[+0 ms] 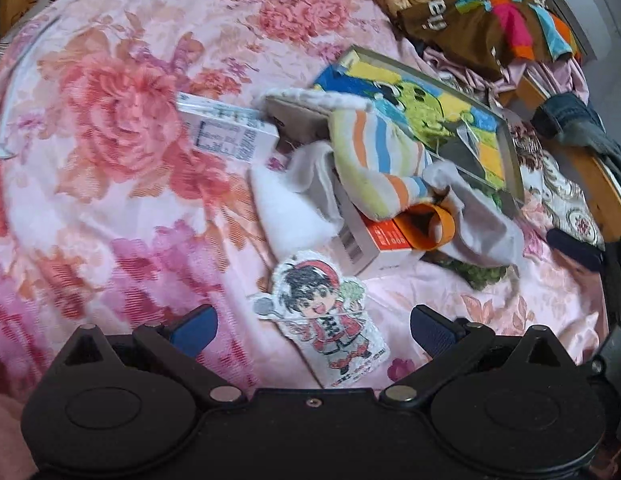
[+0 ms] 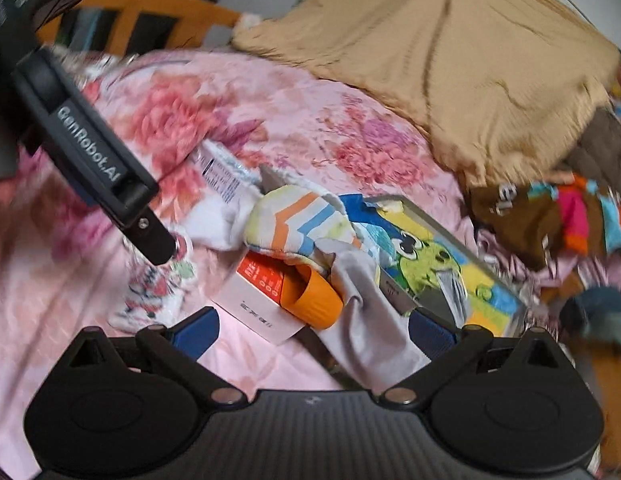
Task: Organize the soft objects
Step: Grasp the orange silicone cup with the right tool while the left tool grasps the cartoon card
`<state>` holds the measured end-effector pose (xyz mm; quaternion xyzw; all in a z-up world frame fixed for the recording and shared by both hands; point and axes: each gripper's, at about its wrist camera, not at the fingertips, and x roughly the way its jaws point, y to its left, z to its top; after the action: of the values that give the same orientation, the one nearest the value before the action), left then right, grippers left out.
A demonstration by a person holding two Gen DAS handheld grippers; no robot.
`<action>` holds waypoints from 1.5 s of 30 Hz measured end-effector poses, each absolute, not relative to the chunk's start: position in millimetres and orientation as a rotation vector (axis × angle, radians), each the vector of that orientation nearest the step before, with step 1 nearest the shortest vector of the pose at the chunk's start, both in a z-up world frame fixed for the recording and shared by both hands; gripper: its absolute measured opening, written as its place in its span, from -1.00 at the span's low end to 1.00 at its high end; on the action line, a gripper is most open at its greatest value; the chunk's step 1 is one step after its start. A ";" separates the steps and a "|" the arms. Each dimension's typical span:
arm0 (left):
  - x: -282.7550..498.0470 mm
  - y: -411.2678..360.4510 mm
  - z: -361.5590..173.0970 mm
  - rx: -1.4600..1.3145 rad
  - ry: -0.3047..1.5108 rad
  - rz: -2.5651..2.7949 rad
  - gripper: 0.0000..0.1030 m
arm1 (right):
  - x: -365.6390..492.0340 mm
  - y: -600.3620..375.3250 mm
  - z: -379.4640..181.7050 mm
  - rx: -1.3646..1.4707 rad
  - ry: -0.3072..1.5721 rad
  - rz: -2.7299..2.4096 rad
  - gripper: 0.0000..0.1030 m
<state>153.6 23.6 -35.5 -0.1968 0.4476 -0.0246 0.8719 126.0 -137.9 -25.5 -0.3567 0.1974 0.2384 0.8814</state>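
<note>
Left wrist view: left claw (image 1: 310, 330) spread wide, empty, hovering low over the bed (image 1: 110, 140), straddling a flat cartoon-boy patch (image 1: 324, 320) lying on the floral cover. Just beyond it sits the heap: striped sock (image 1: 374, 148) draped over a white box with an orange end (image 1: 374, 242), a grey sock (image 1: 478, 216) trailing off the box toward the picture book (image 1: 450, 120), an orange ring (image 1: 430, 226) on the box, a white cloth (image 1: 294, 208) beside it, a small printed carton (image 1: 226, 132) further back.

Right wrist view: right claw (image 2: 312, 332) also spread, holding nothing, aimed at the grey sock (image 2: 366, 320), which lies partly between its fingers. Frame is smeared; exact contact unclear.

Judgement: step in hand looks like picking a soft item, either patch or grey sock. For the patch, come down flat and pinch an edge, since it lies thin on yielding bedding. For the sock, grip mid-length, clear of the ring and box, and lift slowly so the striped sock is not dragged along. Keep the two claws apart.
</note>
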 end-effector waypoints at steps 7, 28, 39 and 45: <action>165.7 16.8 -48.6 -0.444 0.972 -0.113 0.98 | 143.7 -133.8 -40.3 -0.855 0.385 0.610 0.96; 167.1 -6.1 -66.9 -0.346 0.985 -0.119 0.96 | 178.9 -136.7 -71.4 -0.890 0.356 0.610 0.50; 170.5 -6.8 -76.2 -0.322 0.986 -0.092 0.78 | 185.3 -134.6 -71.0 -0.852 0.351 0.621 0.10; 166.0 -7.8 -74.1 -0.322 0.962 -0.083 0.70 | 183.1 -129.3 -77.2 -0.903 0.343 0.631 -0.02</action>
<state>166.0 -7.8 -74.1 -0.1542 0.4604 -0.0395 0.8733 183.1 -129.3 -77.2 -0.4269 0.1623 0.2981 0.8382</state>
